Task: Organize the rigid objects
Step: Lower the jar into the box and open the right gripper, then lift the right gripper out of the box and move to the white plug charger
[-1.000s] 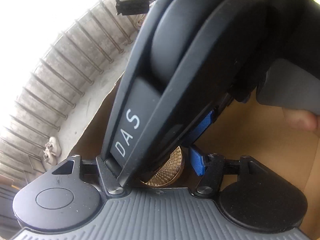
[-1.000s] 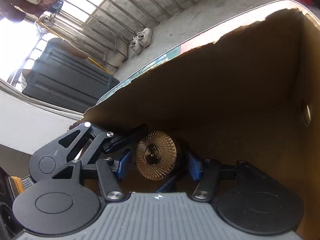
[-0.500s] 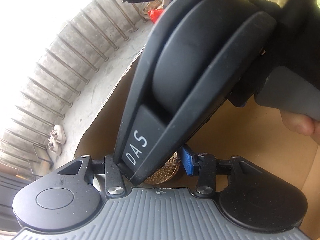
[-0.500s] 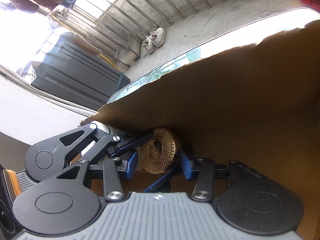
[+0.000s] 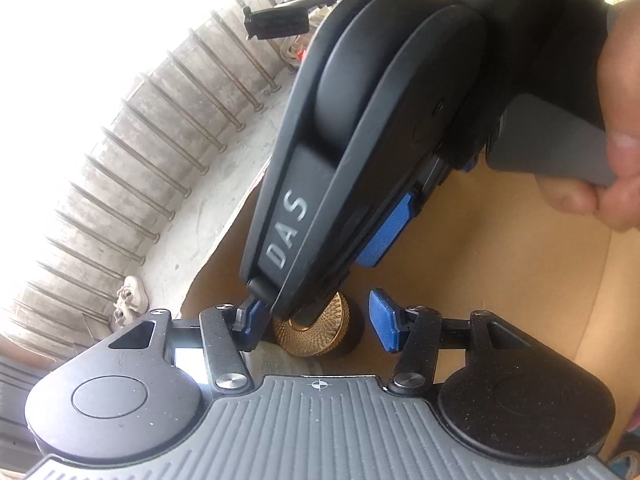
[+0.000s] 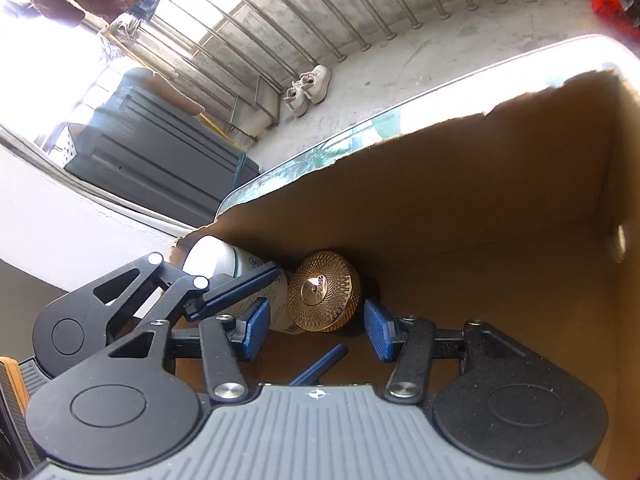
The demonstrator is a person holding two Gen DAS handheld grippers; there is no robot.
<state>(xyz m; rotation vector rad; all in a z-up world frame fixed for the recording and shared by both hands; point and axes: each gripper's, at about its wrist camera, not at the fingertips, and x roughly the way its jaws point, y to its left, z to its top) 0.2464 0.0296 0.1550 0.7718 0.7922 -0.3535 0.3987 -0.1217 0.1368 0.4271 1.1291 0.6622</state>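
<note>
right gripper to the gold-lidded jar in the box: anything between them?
Nothing visible. In the right wrist view the right gripper is open, pads either side of the gold-lidded jar in the cardboard box. A white bottle lies beside the jar, and the left gripper crowds that side.

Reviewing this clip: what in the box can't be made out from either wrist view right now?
- Gold-lidded jar, left wrist view: the right gripper's body covers the lid's top.
- Jar body below the gold lid, right wrist view: in shadow, hidden by the lid.
- White bottle: label too small, crossed by the left gripper's fingers.
- Cardboard box: floor mostly hidden behind both grippers.
</note>
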